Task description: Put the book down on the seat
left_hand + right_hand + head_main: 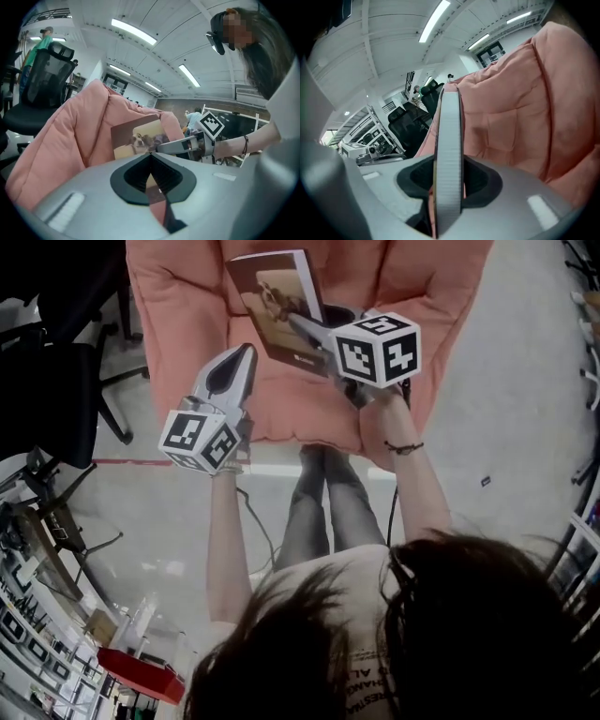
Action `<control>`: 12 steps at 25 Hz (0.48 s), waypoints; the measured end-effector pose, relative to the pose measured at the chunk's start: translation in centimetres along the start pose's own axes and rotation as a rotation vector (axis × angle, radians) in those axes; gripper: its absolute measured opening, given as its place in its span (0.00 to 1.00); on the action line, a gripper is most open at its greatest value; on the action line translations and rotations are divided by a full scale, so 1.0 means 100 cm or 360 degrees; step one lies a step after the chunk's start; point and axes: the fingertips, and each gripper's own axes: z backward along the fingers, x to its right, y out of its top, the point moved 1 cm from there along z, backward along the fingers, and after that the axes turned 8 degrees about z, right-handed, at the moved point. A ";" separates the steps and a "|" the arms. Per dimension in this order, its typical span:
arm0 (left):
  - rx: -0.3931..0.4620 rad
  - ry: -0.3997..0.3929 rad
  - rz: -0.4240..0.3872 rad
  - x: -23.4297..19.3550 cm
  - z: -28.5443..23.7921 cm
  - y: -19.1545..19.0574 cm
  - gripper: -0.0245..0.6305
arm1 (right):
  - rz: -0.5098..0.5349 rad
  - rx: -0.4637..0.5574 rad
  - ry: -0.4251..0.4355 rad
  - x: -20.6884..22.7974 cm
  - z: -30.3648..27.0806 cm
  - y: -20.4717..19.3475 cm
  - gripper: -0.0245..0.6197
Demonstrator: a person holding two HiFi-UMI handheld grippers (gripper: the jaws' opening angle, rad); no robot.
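HEAD VIEW
- Book: cover up, dog picture showing, tilted over the middle of the pink seat; contact with the cushion not readable.
- Right gripper: pinches the book's near edge, marker cube toward the person.
- Left gripper: tips pressed together, nothing in them, over the seat's front part, left of the book and apart from it.
- Surroundings: black office chair left of the seat; the person's legs just before the seat's front edge.

LEFT GRIPPER VIEW
- Left gripper: jaws closed on each other, empty.
- Book: beyond the jaws, nearly upright before the pink seat.
- Right gripper: clamped on the book's right side.
- Background: office chair behind the seat at left.

RIGHT GRIPPER VIEW
- Right gripper: jaws held apart by the book and pressing on both its faces.
- Book: seen edge-on, grey page block rising straight up from between the jaws.
- Seat: pink quilted cushion filling the right side, near the book.
- Background: dark office chairs at left.
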 end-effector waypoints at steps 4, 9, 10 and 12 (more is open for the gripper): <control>-0.0040 -0.0001 0.0020 -0.017 -0.008 -0.019 0.04 | -0.0012 -0.0043 0.0050 0.006 -0.022 -0.022 0.27; -0.0135 -0.0038 0.0057 -0.030 -0.017 -0.045 0.04 | -0.0086 -0.0100 0.0089 0.012 -0.043 -0.046 0.27; -0.0161 -0.0043 0.0058 -0.033 -0.017 -0.051 0.04 | -0.0094 -0.0114 0.0096 0.013 -0.047 -0.052 0.27; -0.0196 -0.0050 0.0067 -0.039 -0.018 -0.061 0.04 | -0.0084 -0.0150 0.0114 0.013 -0.056 -0.061 0.27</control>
